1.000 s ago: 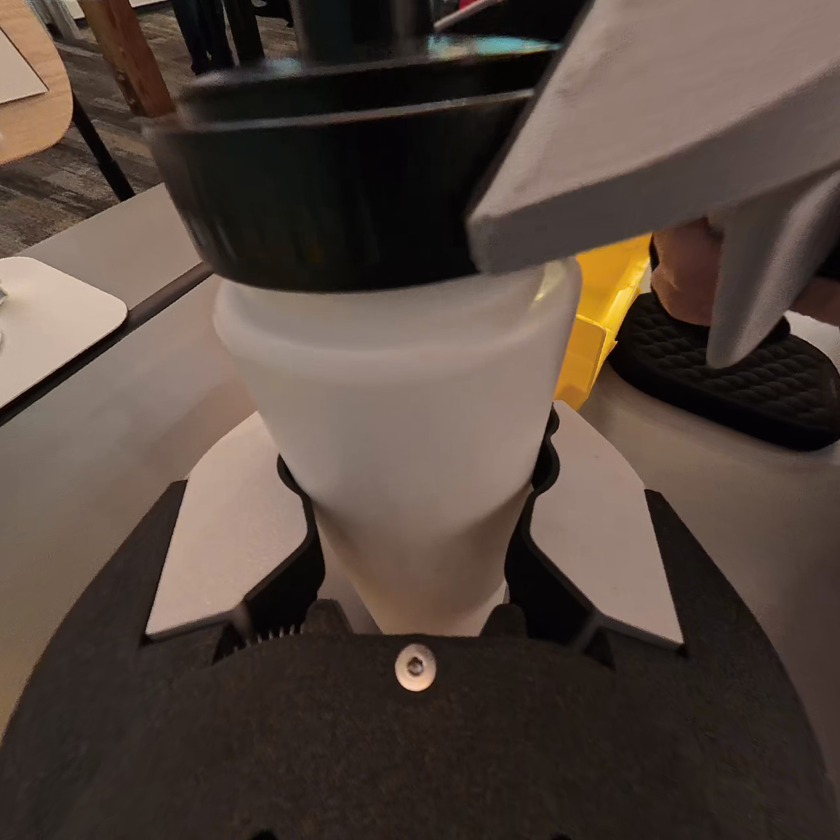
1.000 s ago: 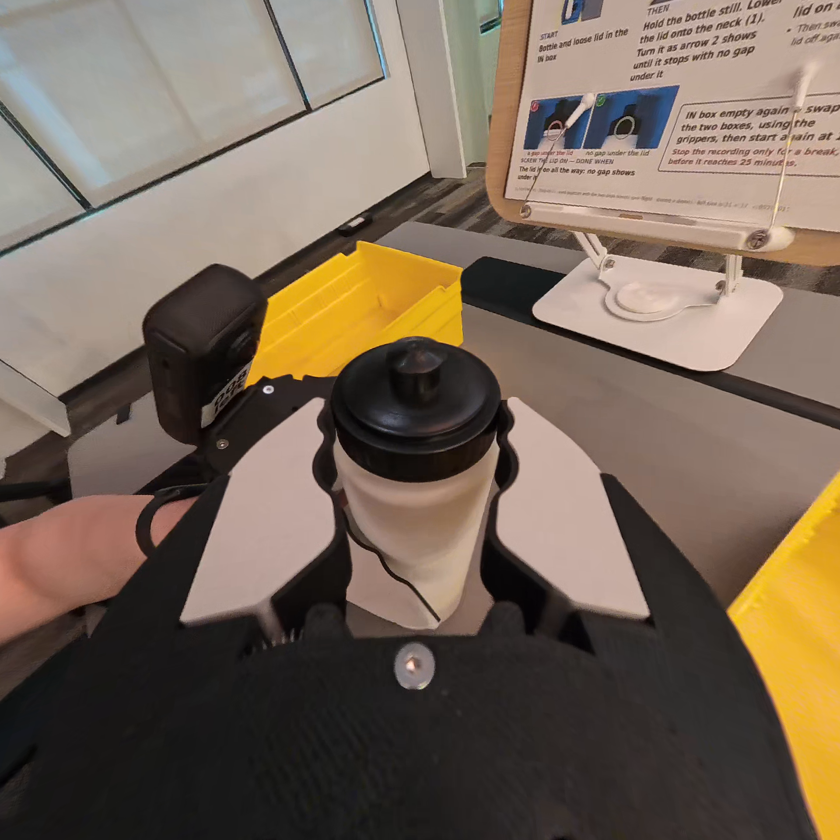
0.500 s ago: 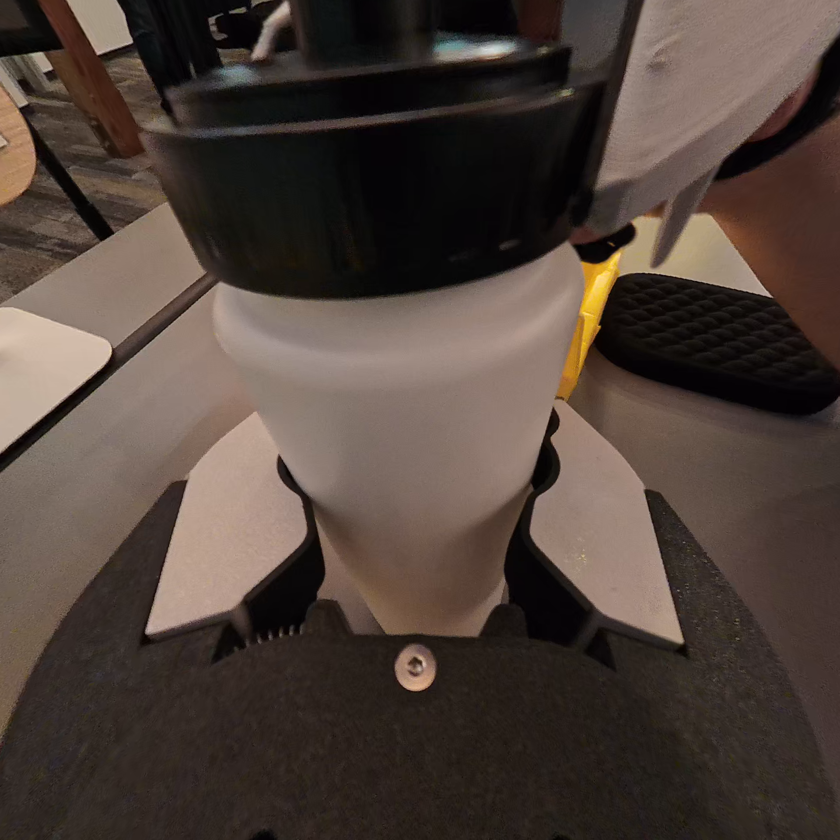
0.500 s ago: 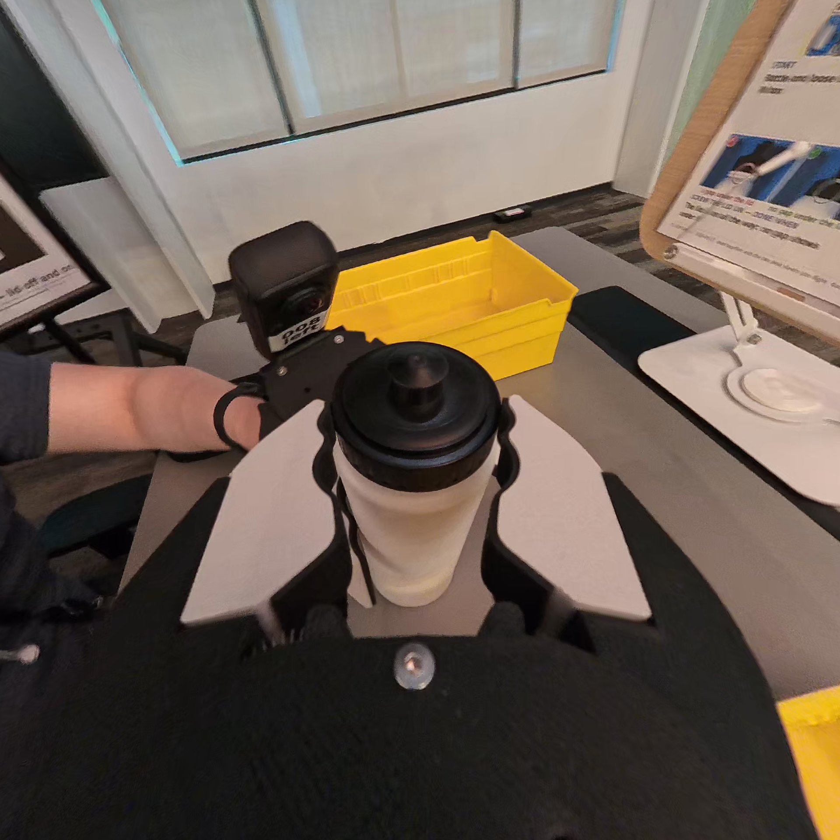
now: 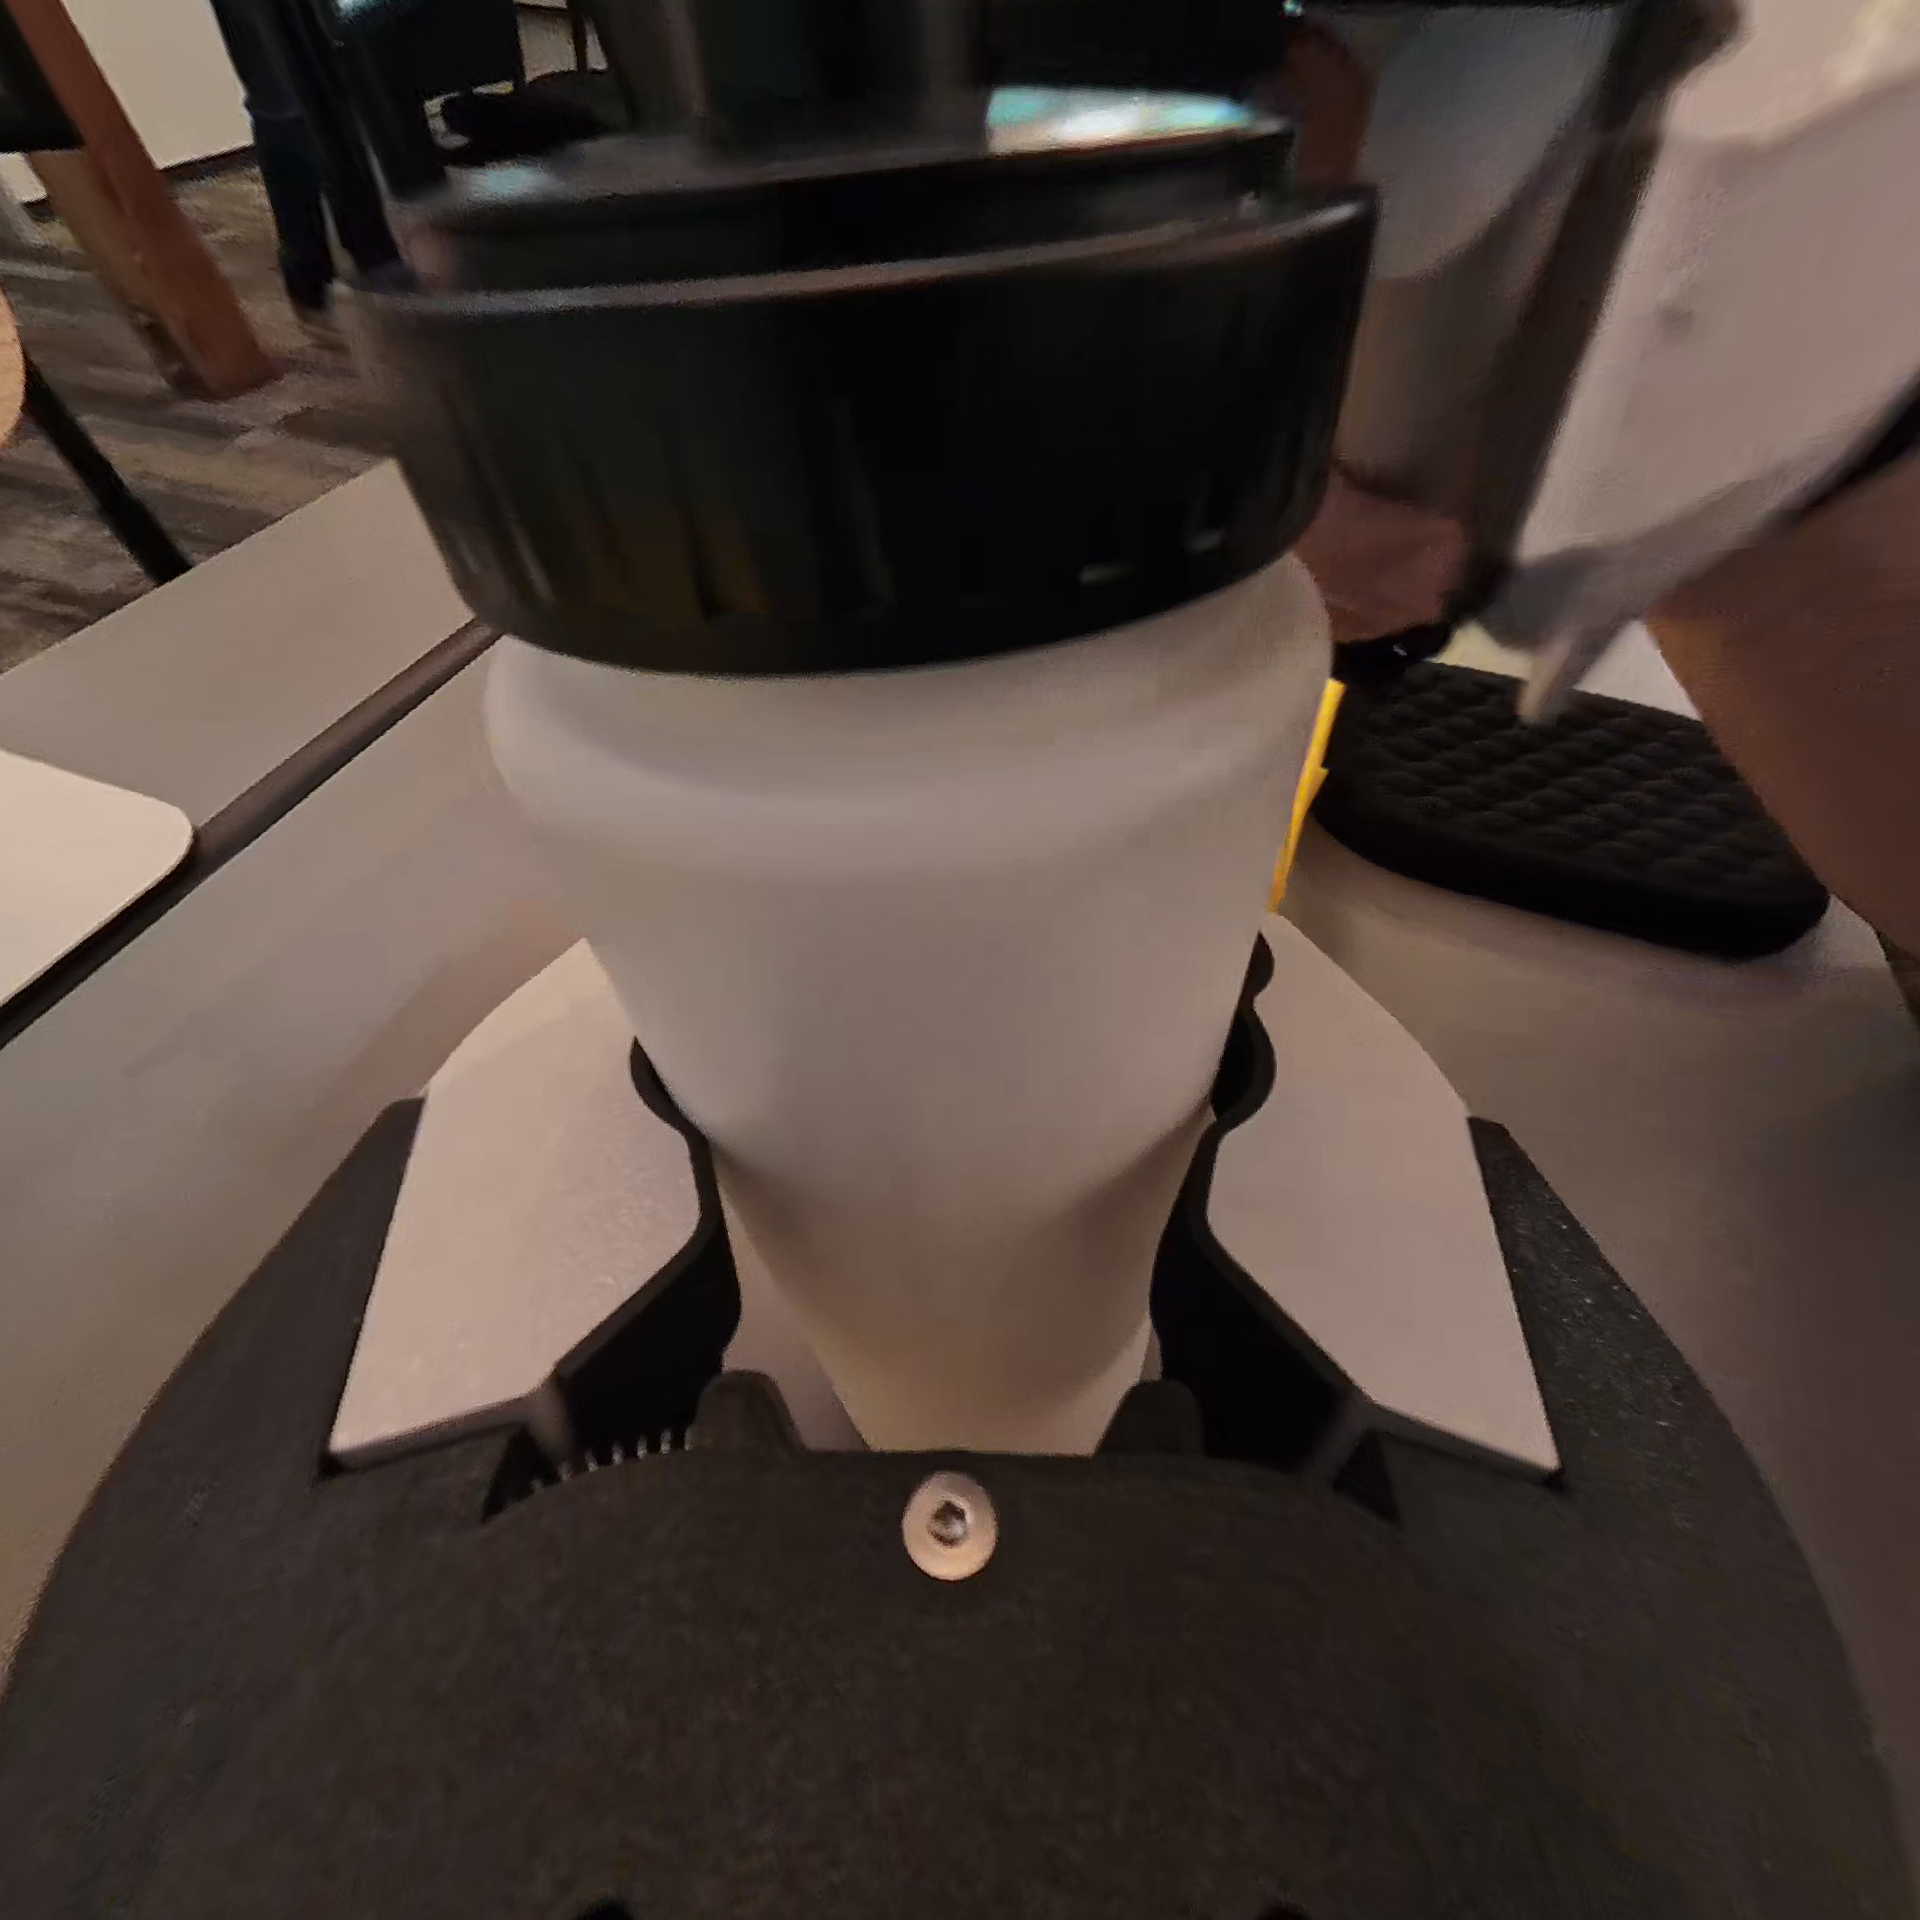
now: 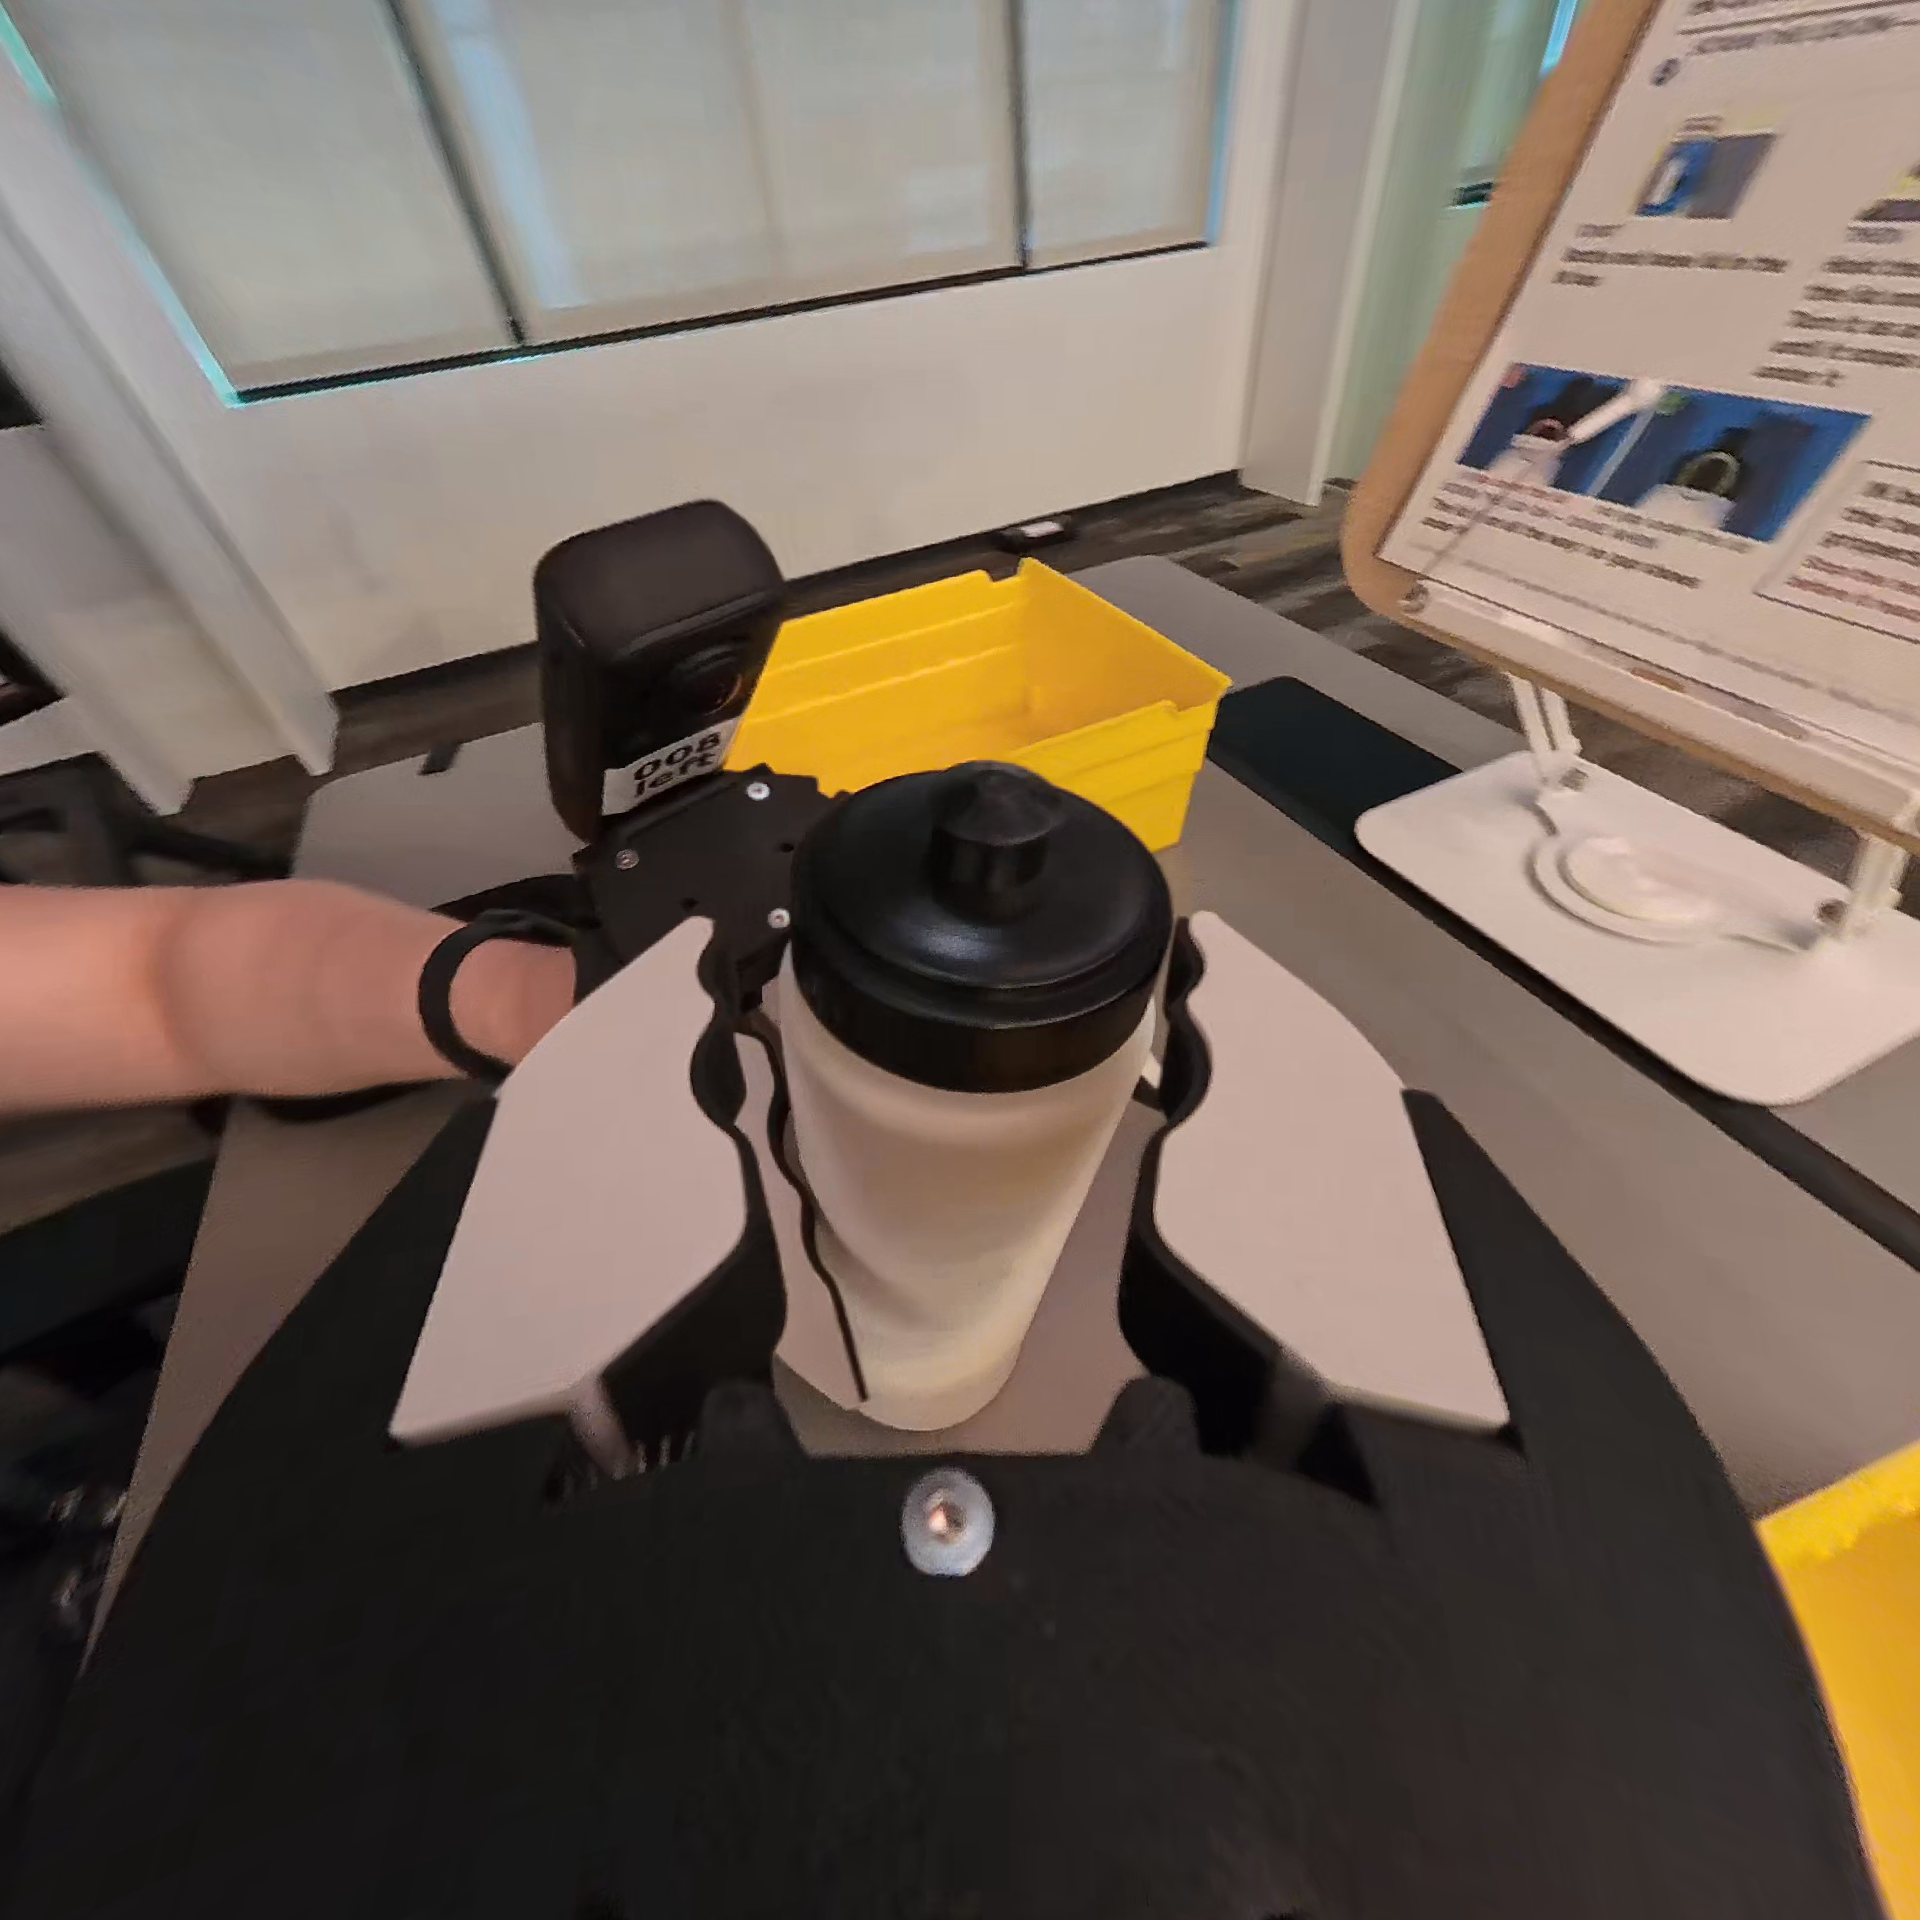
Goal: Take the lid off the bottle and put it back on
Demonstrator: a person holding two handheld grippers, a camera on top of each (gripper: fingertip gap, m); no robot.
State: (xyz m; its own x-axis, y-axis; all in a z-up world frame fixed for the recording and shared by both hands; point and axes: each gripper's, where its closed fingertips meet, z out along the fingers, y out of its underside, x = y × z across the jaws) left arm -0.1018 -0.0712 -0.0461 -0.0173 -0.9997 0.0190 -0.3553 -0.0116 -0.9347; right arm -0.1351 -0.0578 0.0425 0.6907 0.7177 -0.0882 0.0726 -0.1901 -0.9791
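White plastic bottle (image 6: 925, 1226) wore its black lid (image 6: 977, 935); left claw (image 5: 935, 1091) clamped the body, right claw (image 6: 951, 997) the lid; yellow bin (image 6: 997, 686) at twelve o'clock.

The bottle (image 6: 935, 1226) looks like soft, matt white plastic. Its lid (image 6: 977, 935) is shiny black plastic. The bench (image 6: 1455, 1174) is smooth grey.

The bottle (image 6: 925, 1236) stands on the table (image 6: 1455, 1226) between the right gripper (image 6: 951, 1049) fingers, lid (image 6: 977, 925) on top, bin (image 6: 987, 686) behind it, stand (image 6: 1662, 914) to its right.
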